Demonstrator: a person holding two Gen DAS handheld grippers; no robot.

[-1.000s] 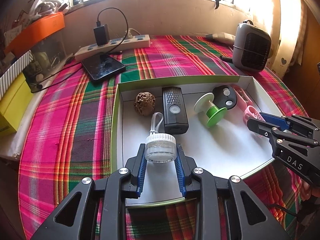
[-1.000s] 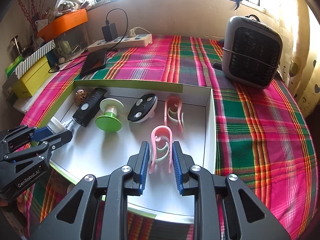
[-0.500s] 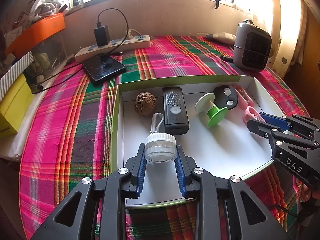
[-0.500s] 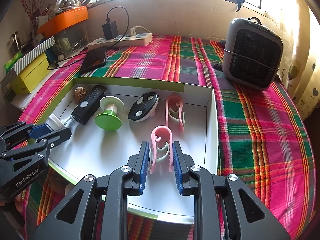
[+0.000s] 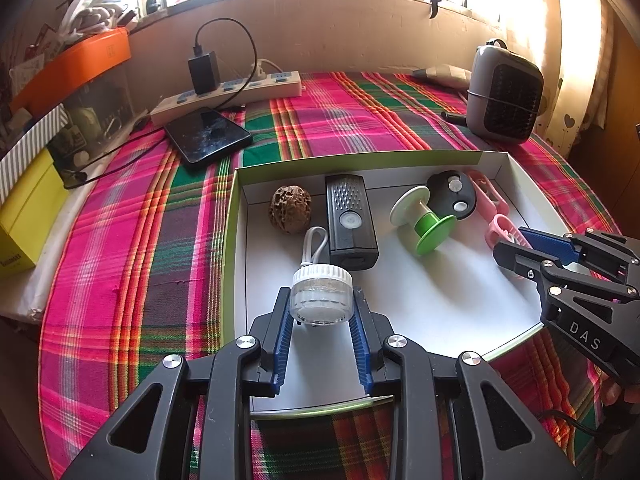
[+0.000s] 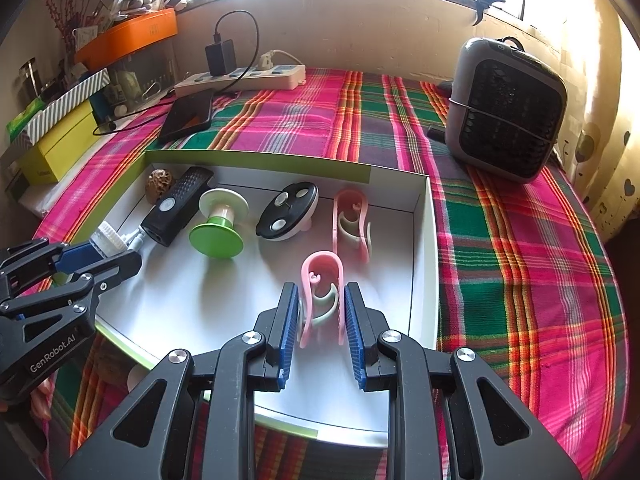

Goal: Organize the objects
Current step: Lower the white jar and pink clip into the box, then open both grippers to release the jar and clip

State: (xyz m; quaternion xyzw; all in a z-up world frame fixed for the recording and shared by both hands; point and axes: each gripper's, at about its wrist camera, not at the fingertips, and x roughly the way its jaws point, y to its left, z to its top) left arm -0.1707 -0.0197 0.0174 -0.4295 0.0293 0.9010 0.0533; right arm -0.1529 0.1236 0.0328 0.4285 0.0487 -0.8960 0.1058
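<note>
A shallow white box with green sides (image 5: 236, 240) (image 6: 420, 248) lies on the plaid cloth. My left gripper (image 5: 322, 304) is shut on a small clear lamp with a white ribbed cap (image 5: 322, 296) over the box's near left part; it shows in the right wrist view (image 6: 106, 238). My right gripper (image 6: 320, 304) is shut on a pink clip (image 6: 320, 280) in the box's near right part; it shows in the left wrist view (image 5: 502, 232). In the box lie a walnut (image 5: 290, 208), a black light (image 5: 350, 220), a green spool (image 5: 424, 220), a black disc (image 5: 452, 196) and a second pink clip (image 6: 352, 220).
A grey heater (image 6: 504, 108) stands at the far right. A phone (image 5: 208, 136) and a power strip with a charger (image 5: 228, 88) lie at the back. Yellow and striped boxes (image 5: 24, 208) and an orange tray (image 5: 72, 68) line the left edge.
Both grippers hold their objects as before. The views have shifted only slightly; the objects in the box have not moved.
</note>
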